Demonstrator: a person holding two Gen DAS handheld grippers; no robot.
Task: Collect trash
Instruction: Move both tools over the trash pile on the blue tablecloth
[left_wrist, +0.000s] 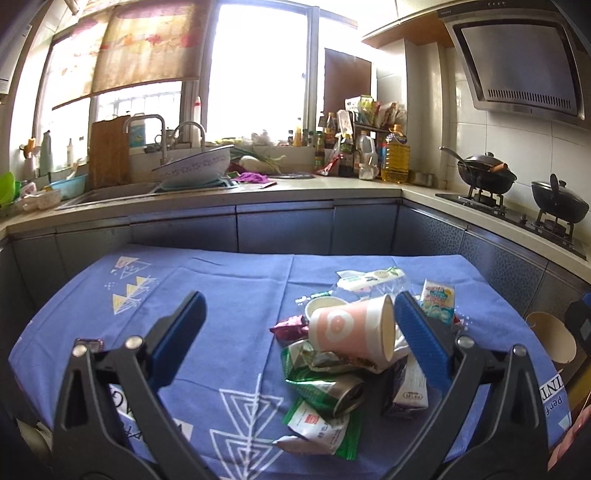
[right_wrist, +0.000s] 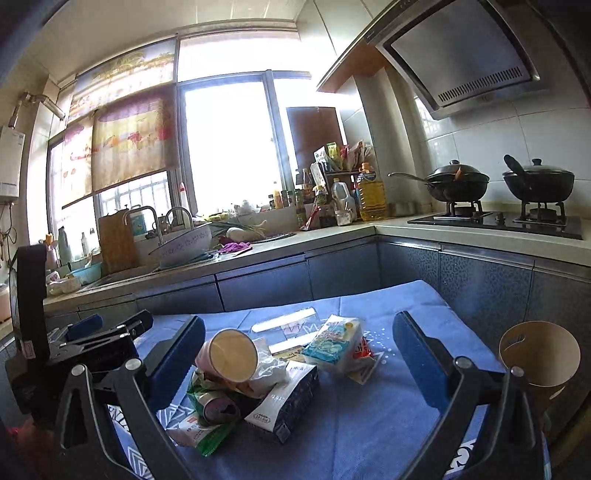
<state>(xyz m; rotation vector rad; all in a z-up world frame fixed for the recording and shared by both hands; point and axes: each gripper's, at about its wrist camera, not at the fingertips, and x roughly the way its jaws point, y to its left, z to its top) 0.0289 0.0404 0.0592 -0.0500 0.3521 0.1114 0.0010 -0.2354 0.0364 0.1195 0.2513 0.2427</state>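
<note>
A trash pile lies on the blue tablecloth (left_wrist: 221, 288). On top is a pink paper cup (left_wrist: 351, 328) (right_wrist: 229, 356) on its side. Beneath it are a crushed green can (left_wrist: 340, 391) (right_wrist: 218, 406), a dark milk carton (left_wrist: 406, 387) (right_wrist: 291, 398), a green-white wrapper (left_wrist: 321, 428), a blue-white carton (left_wrist: 439, 299) (right_wrist: 332, 343) and a clear plastic bottle (left_wrist: 369, 280) (right_wrist: 284, 325). My left gripper (left_wrist: 299, 299) is open above the pile, with the cup beside its right finger. My right gripper (right_wrist: 299, 321) is open over the cartons and holds nothing.
A brown paper bucket (left_wrist: 554, 339) (right_wrist: 539, 354) stands at the table's right edge. Dark kitchen cabinets (left_wrist: 288, 229) run behind the table. On the counter are a sink with a bowl (left_wrist: 195, 166), an oil bottle (left_wrist: 395, 155) and pans on the stove (right_wrist: 458, 181).
</note>
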